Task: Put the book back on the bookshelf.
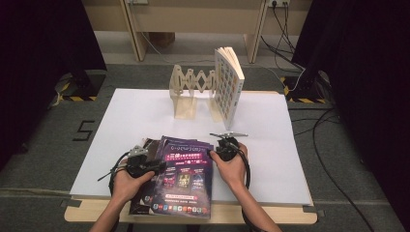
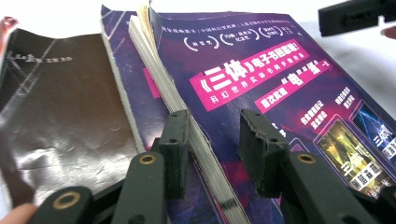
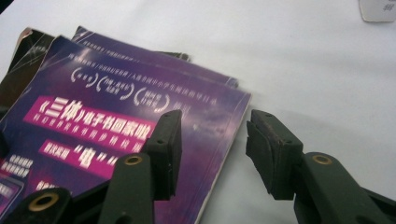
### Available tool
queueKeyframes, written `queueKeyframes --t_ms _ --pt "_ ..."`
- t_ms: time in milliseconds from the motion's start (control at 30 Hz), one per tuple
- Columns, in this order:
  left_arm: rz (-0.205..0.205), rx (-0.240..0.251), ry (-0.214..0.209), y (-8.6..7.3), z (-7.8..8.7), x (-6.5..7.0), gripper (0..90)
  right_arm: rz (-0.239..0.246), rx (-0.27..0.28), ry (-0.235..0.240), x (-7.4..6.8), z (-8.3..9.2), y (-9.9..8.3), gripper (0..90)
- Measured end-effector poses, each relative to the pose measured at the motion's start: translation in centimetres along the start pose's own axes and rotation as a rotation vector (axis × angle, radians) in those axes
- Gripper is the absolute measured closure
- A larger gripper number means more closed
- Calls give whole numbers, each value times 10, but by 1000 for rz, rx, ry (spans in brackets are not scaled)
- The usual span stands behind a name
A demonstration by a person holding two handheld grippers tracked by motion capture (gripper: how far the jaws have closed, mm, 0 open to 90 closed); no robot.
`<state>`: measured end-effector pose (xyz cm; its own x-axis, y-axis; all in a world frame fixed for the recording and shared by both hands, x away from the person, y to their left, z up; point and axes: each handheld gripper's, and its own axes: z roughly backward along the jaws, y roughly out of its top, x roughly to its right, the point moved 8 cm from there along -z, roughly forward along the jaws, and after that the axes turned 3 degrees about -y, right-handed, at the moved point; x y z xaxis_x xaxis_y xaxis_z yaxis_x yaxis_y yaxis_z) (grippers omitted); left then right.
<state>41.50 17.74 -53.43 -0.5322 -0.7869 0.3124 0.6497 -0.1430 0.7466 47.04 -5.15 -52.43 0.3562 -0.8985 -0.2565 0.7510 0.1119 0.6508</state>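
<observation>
While the top purple book point(image 1: 186, 176) lies lengthwise between both tongs, the left tongs point(image 2: 212, 140) straddle its page edge, apparently ungripped; the right tongs point(image 3: 212, 144) gape beside its spine.

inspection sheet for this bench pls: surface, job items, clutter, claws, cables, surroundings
Surface: white sheet over a wooden table.
Job's things: stack of purple-covered books at the near edge, lying flat, fanned; a dark-covered book under them on the left.
Clutter: wooden expanding book rack at the far side, one book standing upright at its right end.
Grippers: left claw straddles the top book's page edge, pads not pressing; right claw open over its other edge.
Cables: black leads on the floor at right.
Surroundings: grey carpet, black curtains.
</observation>
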Motion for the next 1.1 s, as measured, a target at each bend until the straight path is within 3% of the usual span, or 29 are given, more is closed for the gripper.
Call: queueKeyframes --t_ms 167,200,467,967,1100 --pt "-6 -2 7 0 0 0 627 -33 -35 11 8 -10 6 544" --pt "-4 -2 8 0 0 1 627 -56 -57 31 11 -15 8 539" --pt "-8 -3 11 0 -1 1 627 -69 -79 48 12 -25 14 529" --pt "-18 -5 21 -1 -1 1 628 -75 -66 76 8 -33 17 514" --pt "-34 -9 37 -1 -1 2 631 -89 -62 71 8 -30 18 547"
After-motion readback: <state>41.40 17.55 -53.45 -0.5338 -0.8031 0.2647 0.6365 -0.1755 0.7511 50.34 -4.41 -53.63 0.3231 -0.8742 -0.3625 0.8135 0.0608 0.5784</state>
